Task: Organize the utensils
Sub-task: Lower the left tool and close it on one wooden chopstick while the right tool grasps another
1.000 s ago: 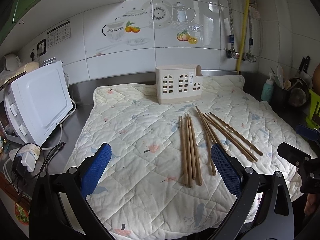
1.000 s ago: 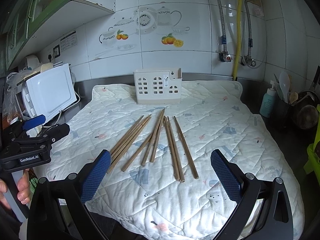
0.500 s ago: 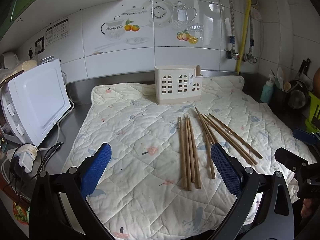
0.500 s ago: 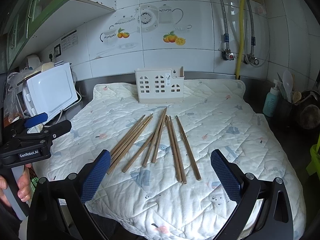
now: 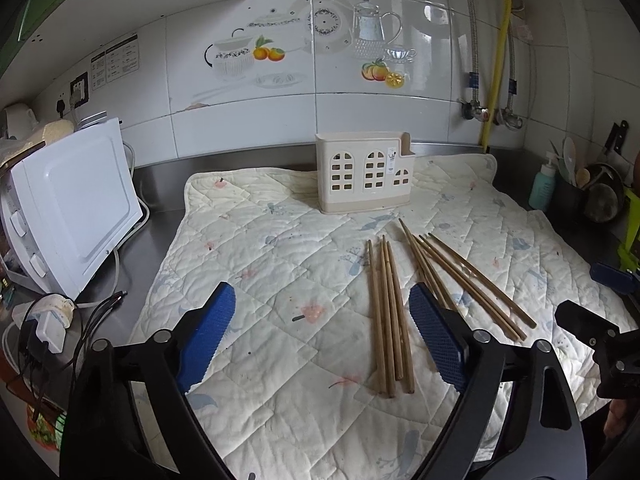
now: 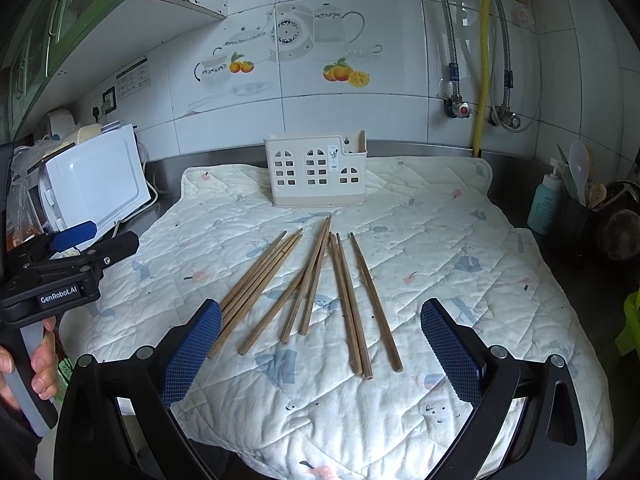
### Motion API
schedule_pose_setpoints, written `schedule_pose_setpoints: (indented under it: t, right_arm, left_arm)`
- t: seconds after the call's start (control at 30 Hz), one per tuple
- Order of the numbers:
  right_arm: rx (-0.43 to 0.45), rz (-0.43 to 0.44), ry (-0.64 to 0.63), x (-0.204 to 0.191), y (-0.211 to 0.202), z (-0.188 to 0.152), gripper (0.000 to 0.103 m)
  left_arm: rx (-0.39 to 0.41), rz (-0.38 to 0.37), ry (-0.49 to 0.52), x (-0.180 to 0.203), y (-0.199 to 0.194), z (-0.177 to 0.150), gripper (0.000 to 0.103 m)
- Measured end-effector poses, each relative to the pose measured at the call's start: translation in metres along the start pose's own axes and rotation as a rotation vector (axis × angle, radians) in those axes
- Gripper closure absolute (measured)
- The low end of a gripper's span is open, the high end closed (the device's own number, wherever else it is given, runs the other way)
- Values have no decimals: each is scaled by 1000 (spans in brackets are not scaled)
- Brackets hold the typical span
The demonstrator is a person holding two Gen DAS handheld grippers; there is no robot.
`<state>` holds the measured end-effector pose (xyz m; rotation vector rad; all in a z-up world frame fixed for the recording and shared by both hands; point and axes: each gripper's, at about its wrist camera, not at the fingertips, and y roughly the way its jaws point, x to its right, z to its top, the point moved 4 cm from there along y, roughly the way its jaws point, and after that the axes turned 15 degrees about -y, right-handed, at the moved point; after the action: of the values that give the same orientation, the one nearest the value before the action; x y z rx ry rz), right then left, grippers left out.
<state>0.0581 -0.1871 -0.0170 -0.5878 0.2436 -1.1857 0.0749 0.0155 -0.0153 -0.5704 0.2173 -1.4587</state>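
Note:
Several wooden chopsticks [image 5: 390, 316] lie loose on a quilted white mat [image 5: 280, 264], fanned in small bundles; they also show in the right wrist view [image 6: 312, 280]. A cream utensil holder [image 5: 365, 178] with window cut-outs stands upright at the mat's back; it also shows in the right wrist view [image 6: 316, 170]. My left gripper [image 5: 320, 340] is open and empty above the mat's near edge, left of the chopsticks. My right gripper [image 6: 320, 354] is open and empty just in front of the chopsticks' near ends.
A white appliance [image 5: 68, 208] with cables and a plug [image 5: 48, 324] stands left of the mat. A teal bottle [image 6: 544, 208] and a dark pot of spoons [image 6: 580, 204] stand at the right. Tiled wall and pipes [image 6: 480, 80] are behind.
Both grippers have shifted slightly; the views moved a little closer to the mat. The chopsticks and holder have not moved. Both grippers stay open.

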Motion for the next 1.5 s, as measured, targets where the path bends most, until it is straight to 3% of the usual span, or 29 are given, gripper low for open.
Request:
schedule_pose_setpoints:
  t: [0.4, 0.8, 1.07, 1.47, 1.5]
  right_arm:
    - [-30, 7, 13, -2, 17, -5, 9]
    - [-103, 48, 20, -14, 49, -18, 39]
    - [-150, 83, 30, -20, 77, -27, 72]
    - [-183, 165, 20, -41, 105, -27, 90]
    - [-187, 162, 21, -42, 108, -27, 90]
  left_arm:
    - [-36, -19, -4, -7, 18, 0, 40]
    - [-117, -62, -1, -13, 40, -23, 52]
    - [-171, -103, 28, -5, 51, -42, 53]
    - [-237, -130, 36, -8, 67, -61, 53]
    - [-241, -134, 35, -8, 67, -62, 57]
